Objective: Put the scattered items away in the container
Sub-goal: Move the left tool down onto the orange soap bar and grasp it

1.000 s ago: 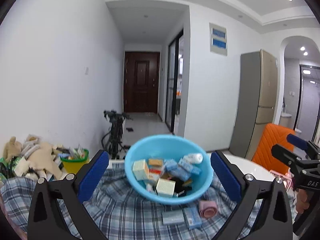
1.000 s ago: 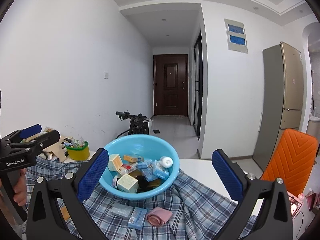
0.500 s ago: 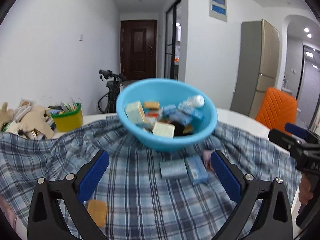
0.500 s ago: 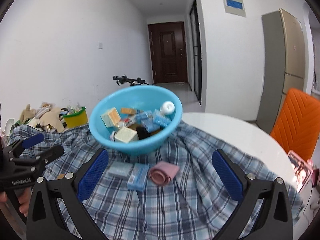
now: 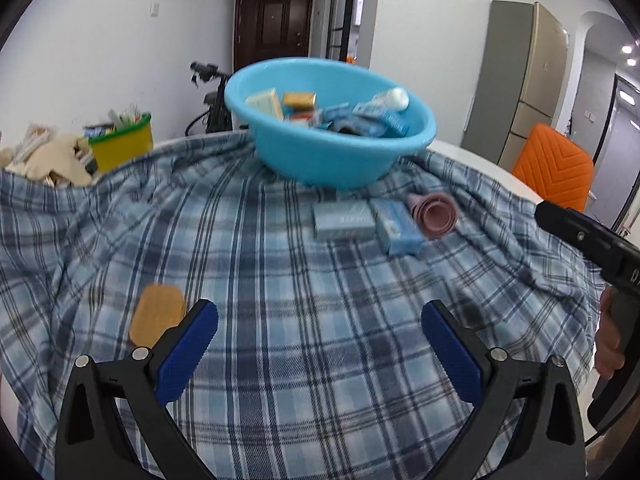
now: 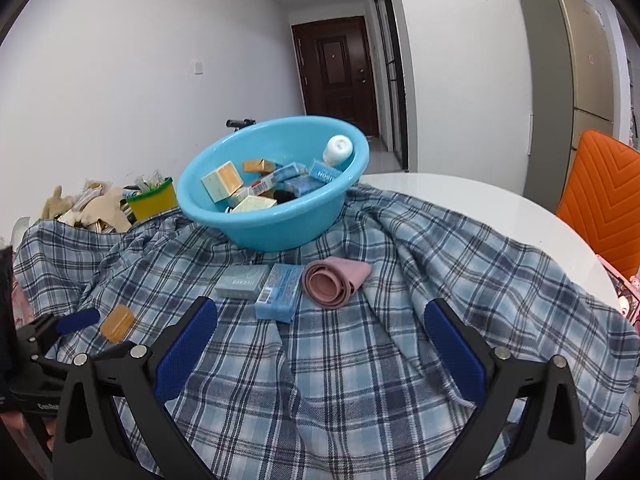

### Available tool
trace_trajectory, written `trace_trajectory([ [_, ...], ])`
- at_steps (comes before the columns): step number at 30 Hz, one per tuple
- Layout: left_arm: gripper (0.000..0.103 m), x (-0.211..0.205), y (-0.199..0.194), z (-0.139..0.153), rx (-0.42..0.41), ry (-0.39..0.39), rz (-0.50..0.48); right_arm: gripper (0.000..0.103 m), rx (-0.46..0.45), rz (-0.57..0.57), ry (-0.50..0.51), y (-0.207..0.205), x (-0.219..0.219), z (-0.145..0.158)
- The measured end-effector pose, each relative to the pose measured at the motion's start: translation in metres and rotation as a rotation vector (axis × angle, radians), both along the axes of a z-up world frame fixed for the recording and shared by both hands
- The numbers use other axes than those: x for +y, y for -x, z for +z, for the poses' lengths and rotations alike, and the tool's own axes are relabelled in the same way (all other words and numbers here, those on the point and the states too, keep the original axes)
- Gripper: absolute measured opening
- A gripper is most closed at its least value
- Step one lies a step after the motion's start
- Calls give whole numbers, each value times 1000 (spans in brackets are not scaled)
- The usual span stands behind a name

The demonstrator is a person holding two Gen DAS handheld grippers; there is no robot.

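Crowding the blue basin (image 6: 280,224): grey box (image 6: 242,281), blue box (image 6: 280,292), pink roll (image 6: 334,282).

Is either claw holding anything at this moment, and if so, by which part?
Nothing is held. The left claw and right claw are both wide open above the plaid cloth, with nothing between their fingers.

A: Qty on the cloth?
B: 2 boxes: grey box (image 6: 241,281), blue box (image 6: 280,291). 1 pink roll (image 6: 332,282), 1 orange bar (image 6: 117,323).
A: Basins?
B: 1 blue basin (image 6: 280,222).
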State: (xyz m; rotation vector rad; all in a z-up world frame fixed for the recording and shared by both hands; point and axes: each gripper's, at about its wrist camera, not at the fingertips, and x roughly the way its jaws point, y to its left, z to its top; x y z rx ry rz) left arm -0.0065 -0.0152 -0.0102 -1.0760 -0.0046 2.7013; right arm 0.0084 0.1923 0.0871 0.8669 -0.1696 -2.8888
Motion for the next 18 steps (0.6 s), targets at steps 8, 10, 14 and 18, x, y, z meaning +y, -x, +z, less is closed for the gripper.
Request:
trace_trajectory([
  [8, 103, -31, 6, -12, -54, -36, 46, 103, -41, 73, -3, 5, -12, -9],
  [10, 103, -45, 7, -15, -65, -45, 67, 103, -50, 85, -14, 7, -17, -12],
  [14, 103, -67, 10, -18, -67, -21, 99, 103, -89, 95, -24, 13, -24, -21],
  [18, 103, -85, 16, -22, -77, -15, 107, 103, -138, 92, -30, 19, -30, -34],
])
